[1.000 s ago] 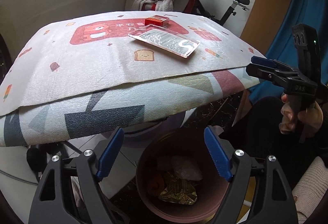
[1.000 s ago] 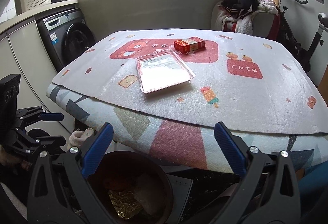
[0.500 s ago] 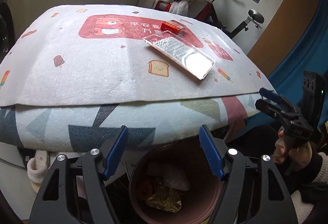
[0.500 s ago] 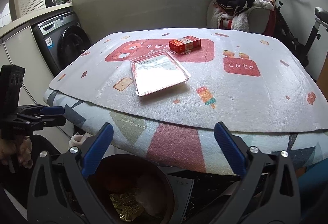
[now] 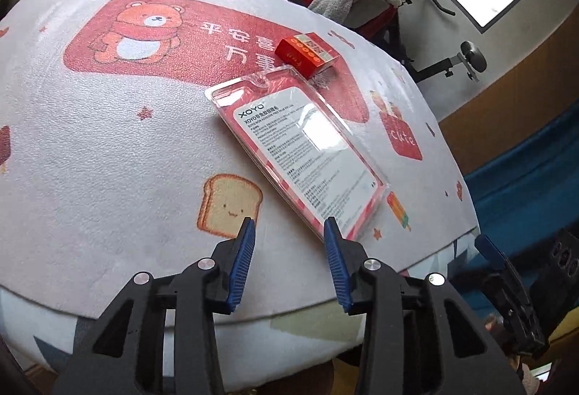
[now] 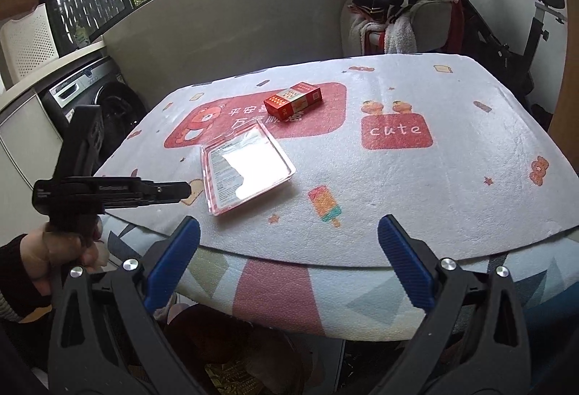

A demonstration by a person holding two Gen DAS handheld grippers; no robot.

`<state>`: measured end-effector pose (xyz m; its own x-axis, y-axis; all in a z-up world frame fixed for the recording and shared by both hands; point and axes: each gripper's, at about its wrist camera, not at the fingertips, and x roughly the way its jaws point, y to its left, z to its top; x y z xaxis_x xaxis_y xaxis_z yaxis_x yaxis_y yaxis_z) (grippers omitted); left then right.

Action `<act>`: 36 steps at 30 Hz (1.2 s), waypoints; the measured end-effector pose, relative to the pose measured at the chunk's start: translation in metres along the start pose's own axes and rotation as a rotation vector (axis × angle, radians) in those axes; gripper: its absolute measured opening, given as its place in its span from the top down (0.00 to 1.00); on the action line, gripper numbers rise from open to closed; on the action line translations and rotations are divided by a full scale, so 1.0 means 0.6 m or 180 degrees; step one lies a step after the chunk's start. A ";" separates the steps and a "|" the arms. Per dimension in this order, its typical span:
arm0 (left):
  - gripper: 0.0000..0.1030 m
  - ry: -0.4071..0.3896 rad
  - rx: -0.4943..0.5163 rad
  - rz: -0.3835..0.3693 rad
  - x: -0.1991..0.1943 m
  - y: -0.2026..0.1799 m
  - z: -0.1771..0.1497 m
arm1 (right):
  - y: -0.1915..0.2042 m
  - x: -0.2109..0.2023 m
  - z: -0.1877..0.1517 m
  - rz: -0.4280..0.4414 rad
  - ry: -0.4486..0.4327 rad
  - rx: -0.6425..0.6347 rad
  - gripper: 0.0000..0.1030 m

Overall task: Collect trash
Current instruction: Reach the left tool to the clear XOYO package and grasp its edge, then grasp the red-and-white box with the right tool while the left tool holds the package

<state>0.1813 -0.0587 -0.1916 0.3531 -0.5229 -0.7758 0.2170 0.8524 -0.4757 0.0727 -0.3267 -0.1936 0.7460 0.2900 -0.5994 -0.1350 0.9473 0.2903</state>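
Note:
A clear plastic blister pack (image 5: 304,149) with a white label lies on the table cloth (image 5: 108,160); it also shows in the right wrist view (image 6: 244,169). A small red box (image 5: 307,55) lies just behind it, seen too in the right wrist view (image 6: 293,101). My left gripper (image 5: 288,232) is open and empty, over the table, its right fingertip at the pack's near corner. It also shows side-on in the right wrist view (image 6: 181,190). My right gripper (image 6: 288,232) is open and empty at the table's front edge. A dark bin (image 6: 231,351) with trash sits below.
The table cloth (image 6: 434,185) has bear, toast and popsicle prints. A chair piled with clothes (image 6: 398,8) and an exercise bike (image 6: 514,33) stand behind the table. A washing machine (image 6: 94,98) is at the left.
My left gripper has risen from over the bin and moved forward onto the table, up to the blister pack's near corner. The right gripper has lifted slightly.

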 end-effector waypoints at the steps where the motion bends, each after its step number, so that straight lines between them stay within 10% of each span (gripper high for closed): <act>1: 0.65 0.0000 -0.0048 0.0006 0.009 0.002 0.008 | -0.004 0.001 0.003 -0.0005 -0.0006 0.0006 0.06; 18: 0.67 -0.0199 0.0212 0.0414 0.057 -0.028 0.042 | -0.043 0.025 0.009 -0.0024 0.0004 0.0173 0.06; 22: 0.87 -0.0232 0.0118 0.0349 0.046 -0.011 0.049 | -0.038 0.024 0.011 0.0006 0.0012 0.0156 0.06; 36: 0.96 -0.0877 0.0630 0.0329 -0.154 0.022 0.082 | -0.005 0.095 0.119 0.0054 0.0170 -0.0237 0.06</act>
<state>0.1960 0.0010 -0.1059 0.6089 -0.4373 -0.6618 0.3299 0.8983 -0.2901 0.1626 -0.3227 -0.1755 0.7076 0.3110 -0.6345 -0.1968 0.9492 0.2457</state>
